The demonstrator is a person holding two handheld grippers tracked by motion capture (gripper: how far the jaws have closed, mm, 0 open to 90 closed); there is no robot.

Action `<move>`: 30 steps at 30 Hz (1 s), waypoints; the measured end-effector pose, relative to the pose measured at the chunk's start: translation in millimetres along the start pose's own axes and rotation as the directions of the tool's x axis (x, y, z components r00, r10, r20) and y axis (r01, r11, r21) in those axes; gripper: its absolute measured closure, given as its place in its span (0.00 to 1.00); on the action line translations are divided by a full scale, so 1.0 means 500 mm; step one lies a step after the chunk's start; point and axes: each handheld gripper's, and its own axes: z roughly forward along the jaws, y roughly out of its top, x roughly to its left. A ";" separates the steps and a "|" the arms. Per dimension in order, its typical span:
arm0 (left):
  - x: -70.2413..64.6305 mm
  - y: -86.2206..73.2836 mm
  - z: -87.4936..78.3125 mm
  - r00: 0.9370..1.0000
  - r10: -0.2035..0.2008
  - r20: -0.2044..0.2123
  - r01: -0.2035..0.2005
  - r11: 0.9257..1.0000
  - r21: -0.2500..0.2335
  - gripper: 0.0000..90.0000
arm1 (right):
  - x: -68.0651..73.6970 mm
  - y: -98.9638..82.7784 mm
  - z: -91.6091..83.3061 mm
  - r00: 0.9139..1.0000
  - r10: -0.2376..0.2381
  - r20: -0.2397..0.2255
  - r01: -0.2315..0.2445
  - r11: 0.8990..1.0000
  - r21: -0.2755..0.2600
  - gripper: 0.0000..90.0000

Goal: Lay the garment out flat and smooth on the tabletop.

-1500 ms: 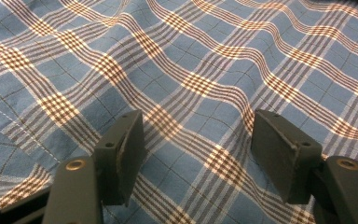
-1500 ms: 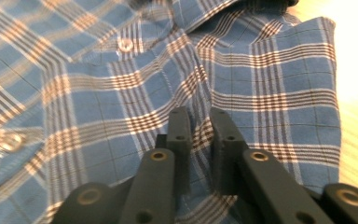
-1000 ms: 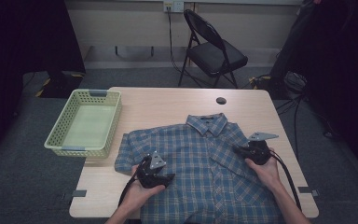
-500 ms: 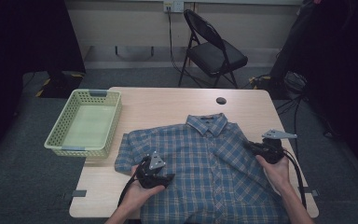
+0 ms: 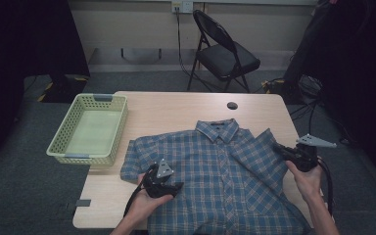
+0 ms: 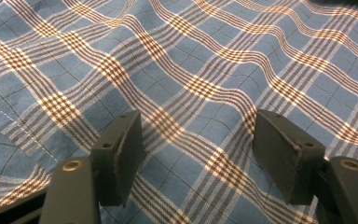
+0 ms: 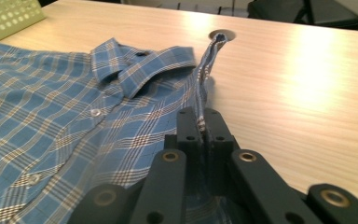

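A blue plaid short-sleeved shirt (image 5: 215,166) lies face up on the wooden table (image 5: 176,110), its collar (image 5: 218,128) toward the far edge. My left gripper (image 5: 176,186) rests on the shirt's left front. Its jaws stand open over the fabric (image 6: 200,88) with nothing between them (image 6: 196,154). My right gripper (image 5: 281,150) is at the shirt's right sleeve (image 5: 264,147), near the table's right edge. It is shut on the sleeve's edge (image 7: 200,125), and the cloth rises from it in a thin ridge (image 7: 209,56).
A pale green plastic basket (image 5: 61,142) stands on the table's left side. A round cable hole (image 5: 232,105) sits at the table's far middle. A black folding chair (image 5: 223,56) stands beyond the table. Bare wood lies right of the sleeve (image 7: 307,84).
My right gripper has moved to the right toward the table's edge, drawing the sleeve outward with it. The left gripper has stayed put.
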 end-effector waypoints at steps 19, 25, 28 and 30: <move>0.002 0.000 0.000 1.000 0.007 0.005 -0.007 1.000 0.002 0.36 | -0.077 0.003 -0.098 0.990 0.080 0.114 -0.068 0.993 -0.100 0.97; 0.001 0.000 0.000 1.000 0.004 0.003 -0.004 1.000 0.001 0.36 | -0.119 -0.012 -0.132 0.977 0.139 0.162 -0.117 0.984 -0.136 0.97; 0.002 0.001 0.000 1.000 0.007 0.003 -0.007 1.000 0.002 0.36 | -0.138 -0.024 -0.142 0.969 0.181 0.168 -0.156 0.976 -0.150 0.97; 0.002 0.000 0.000 1.000 0.008 0.004 -0.008 1.000 0.002 0.36 | -0.147 -0.031 -0.143 0.965 0.191 0.181 -0.166 0.975 -0.145 0.97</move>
